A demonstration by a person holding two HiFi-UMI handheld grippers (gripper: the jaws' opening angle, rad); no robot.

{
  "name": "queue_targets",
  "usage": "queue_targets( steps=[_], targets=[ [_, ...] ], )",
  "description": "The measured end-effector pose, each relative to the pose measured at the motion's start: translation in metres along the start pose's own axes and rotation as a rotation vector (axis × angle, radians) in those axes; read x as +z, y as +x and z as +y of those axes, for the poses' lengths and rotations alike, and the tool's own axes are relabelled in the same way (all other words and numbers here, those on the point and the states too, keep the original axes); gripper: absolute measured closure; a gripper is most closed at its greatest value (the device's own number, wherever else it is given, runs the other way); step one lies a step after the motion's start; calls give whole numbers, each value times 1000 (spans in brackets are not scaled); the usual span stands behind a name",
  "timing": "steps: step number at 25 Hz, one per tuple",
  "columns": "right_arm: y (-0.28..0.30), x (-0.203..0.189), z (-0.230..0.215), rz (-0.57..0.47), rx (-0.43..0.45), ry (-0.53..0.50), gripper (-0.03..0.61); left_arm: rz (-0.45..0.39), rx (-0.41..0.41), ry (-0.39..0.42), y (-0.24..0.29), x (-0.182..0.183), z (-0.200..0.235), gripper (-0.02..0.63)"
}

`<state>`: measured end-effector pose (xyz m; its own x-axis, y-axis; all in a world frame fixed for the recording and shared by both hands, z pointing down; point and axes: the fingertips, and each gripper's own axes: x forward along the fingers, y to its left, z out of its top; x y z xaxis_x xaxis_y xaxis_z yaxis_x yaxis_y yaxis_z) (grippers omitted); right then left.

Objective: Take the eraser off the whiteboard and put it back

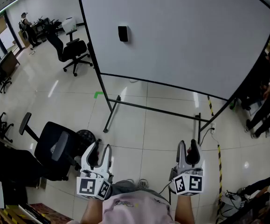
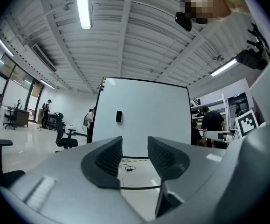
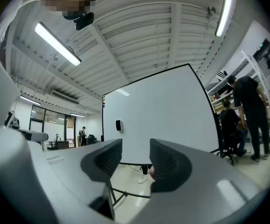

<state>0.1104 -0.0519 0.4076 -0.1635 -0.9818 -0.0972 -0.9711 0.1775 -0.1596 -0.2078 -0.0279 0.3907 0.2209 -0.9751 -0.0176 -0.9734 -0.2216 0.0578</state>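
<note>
Both left gripper (image 1: 102,148) and right gripper (image 1: 188,147) hang empty, eraser (image 1: 122,33) on whiteboard (image 1: 186,36).

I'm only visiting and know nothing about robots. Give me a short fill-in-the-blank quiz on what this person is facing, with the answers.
1. The eraser stuck on the whiteboard is ____ in colour.
2. Of the whiteboard's two side edges, the eraser sits nearer the ____ one in the head view.
3. The left gripper and the right gripper both have open jaws with ____ between them.

Missing words: black; left; nothing.
</note>
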Motion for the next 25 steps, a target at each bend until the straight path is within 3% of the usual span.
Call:
queue_targets(
  steps=[15,23,25],
  targets=[
    [89,-1,8,-30,-74,-34,397,-58,-150,-22,119,18,33,436],
    [113,4,3,-21,-74,-59,397,-55,-120,-88,148,10,44,436],
    [115,11,-3,-35,-78,-65,397,-71,-117,-73,162,13,46,436]
  ],
)
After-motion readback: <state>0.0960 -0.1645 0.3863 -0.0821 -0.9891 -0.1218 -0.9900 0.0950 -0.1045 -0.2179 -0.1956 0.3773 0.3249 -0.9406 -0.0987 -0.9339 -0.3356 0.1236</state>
